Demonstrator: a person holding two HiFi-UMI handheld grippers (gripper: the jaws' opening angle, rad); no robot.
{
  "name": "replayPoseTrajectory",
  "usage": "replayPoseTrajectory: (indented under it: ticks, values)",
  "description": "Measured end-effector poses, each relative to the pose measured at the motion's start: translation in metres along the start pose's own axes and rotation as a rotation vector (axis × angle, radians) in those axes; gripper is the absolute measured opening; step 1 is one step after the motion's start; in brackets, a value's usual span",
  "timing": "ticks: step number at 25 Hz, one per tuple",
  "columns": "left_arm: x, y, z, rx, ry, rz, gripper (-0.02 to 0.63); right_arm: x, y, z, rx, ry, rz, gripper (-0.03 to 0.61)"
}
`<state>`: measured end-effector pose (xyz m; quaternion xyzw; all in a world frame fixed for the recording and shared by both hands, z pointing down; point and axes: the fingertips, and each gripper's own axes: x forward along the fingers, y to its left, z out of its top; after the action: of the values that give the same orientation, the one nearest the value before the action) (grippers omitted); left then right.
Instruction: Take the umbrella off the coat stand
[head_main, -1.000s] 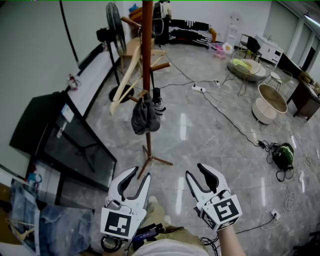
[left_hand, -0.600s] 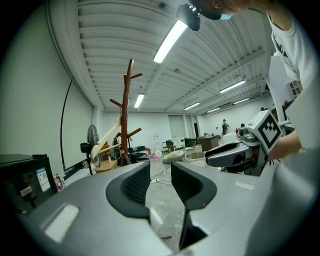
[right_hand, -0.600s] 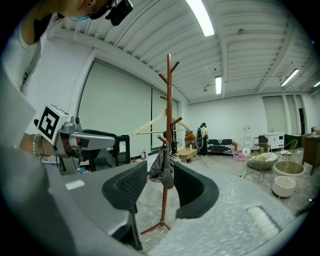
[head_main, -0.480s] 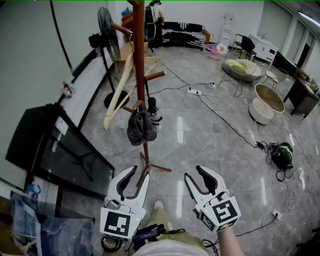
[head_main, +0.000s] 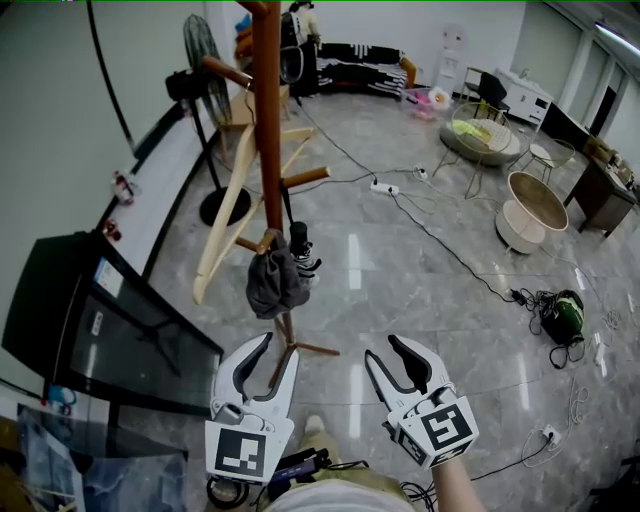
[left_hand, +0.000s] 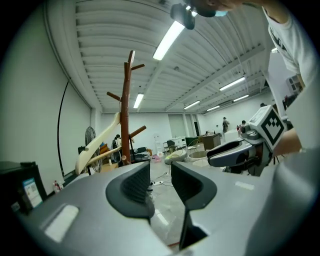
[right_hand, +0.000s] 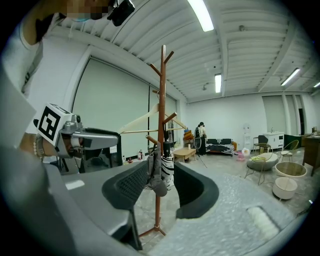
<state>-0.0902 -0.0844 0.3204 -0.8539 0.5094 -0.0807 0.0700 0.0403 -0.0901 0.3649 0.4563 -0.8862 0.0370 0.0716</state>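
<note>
While I hold the left gripper (head_main: 272, 352) and right gripper (head_main: 384, 352) low with jaws spread and nothing between them, the umbrella (head_main: 299, 247) hangs well ahead on the coat stand (head_main: 267, 140). It's off a short low peg (head_main: 252, 245), partway down the trunk. It's a folded compact one, so I reckon it's light with a stiff core and slick, loose fabric. I'd take it by the dark handle end up top, then lift it clear of the peg. A grey cloth (head_main: 272, 286) hangs touching it and covers its lower part. I can't tell whether a strap or the handle itself catches the peg. The stand's top is cut off at the head view's upper edge.
</note>
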Motion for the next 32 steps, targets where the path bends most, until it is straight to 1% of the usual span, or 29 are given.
replayPoseTrajectory:
  ticks: [2, 5, 9, 12, 15, 18, 22, 28, 32]
  values:
    - [0.011, 0.001, 0.003, 0.031, 0.001, -0.009, 0.13, 0.009, -0.006, 0.004, 0.001, 0.0, -0.005, 0.164]
    - [0.027, 0.005, 0.008, 0.025, -0.008, -0.026, 0.131, 0.021, -0.015, 0.013, 0.006, 0.016, -0.03, 0.164]
    - [0.044, 0.015, 0.01, 0.028, -0.008, -0.044, 0.13, 0.037, -0.022, 0.019, -0.005, 0.005, -0.019, 0.164]
    - [0.054, 0.024, 0.013, 0.015, -0.016, -0.05, 0.131, 0.049, -0.029, 0.022, 0.007, 0.001, -0.026, 0.164]
    - [0.062, 0.031, 0.019, 0.001, -0.042, -0.056, 0.13, 0.06, -0.036, 0.032, 0.034, 0.004, -0.053, 0.164]
    - [0.07, 0.037, 0.022, -0.011, -0.052, -0.066, 0.13, 0.069, -0.042, 0.032, 0.023, -0.017, -0.043, 0.164]
    - [0.077, 0.038, 0.026, -0.012, -0.05, -0.082, 0.13, 0.074, -0.048, 0.033, 0.032, -0.011, -0.052, 0.164]
    - [0.083, 0.047, 0.026, -0.024, -0.034, -0.071, 0.13, 0.085, -0.049, 0.044, 0.035, -0.028, -0.048, 0.164]
    - [0.091, 0.052, 0.022, -0.004, -0.017, -0.054, 0.13, 0.096, -0.054, 0.044, 0.034, -0.041, -0.028, 0.164]
